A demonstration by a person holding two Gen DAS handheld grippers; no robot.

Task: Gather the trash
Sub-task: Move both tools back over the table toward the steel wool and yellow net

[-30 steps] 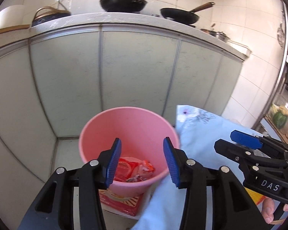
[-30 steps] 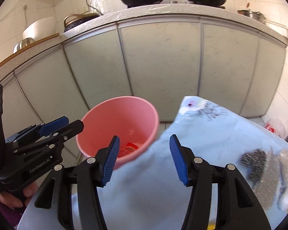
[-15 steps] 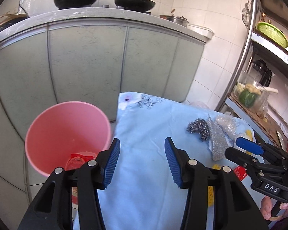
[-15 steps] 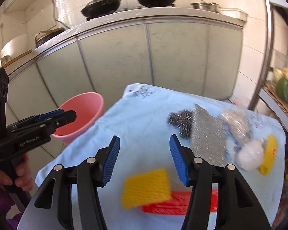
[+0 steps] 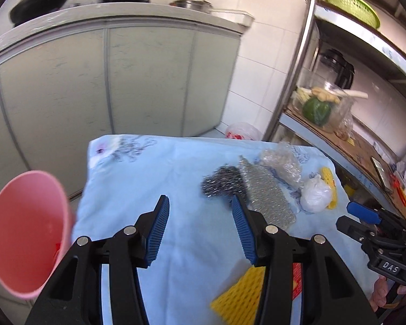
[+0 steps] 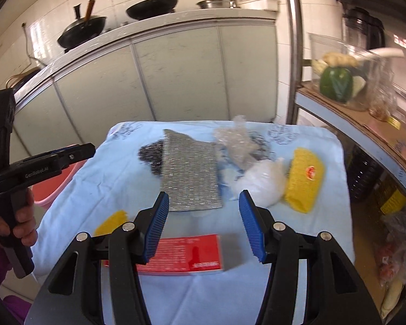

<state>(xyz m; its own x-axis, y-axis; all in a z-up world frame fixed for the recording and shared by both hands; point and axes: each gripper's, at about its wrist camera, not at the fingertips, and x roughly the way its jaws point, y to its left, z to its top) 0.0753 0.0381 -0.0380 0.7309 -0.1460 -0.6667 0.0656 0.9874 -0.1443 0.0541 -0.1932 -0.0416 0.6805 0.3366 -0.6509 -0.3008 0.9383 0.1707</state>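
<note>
A pink bin (image 5: 27, 233) stands left of a table under a light blue cloth (image 5: 149, 178); it shows behind the left gripper in the right wrist view (image 6: 50, 187). On the cloth lie a silver pad (image 6: 190, 176), a dark steel scourer (image 5: 222, 181), crumpled clear plastic (image 6: 235, 143), a white plastic ball (image 6: 262, 181), two yellow foam nets (image 6: 304, 178) (image 6: 109, 222) and a red packet (image 6: 189, 254). My left gripper (image 5: 200, 233) is open and empty above the cloth. My right gripper (image 6: 203, 227) is open and empty above the red packet.
A pale kitchen cabinet (image 6: 176, 81) with pans on its counter stands behind the table. A metal shelf rack (image 6: 365, 113) with a green vegetable and jars stands at the right. A plastic bag (image 5: 241, 132) lies on the floor behind the table.
Both grippers have swung right, away from the pink bin and over the table with the trash. Both stayed open and empty.
</note>
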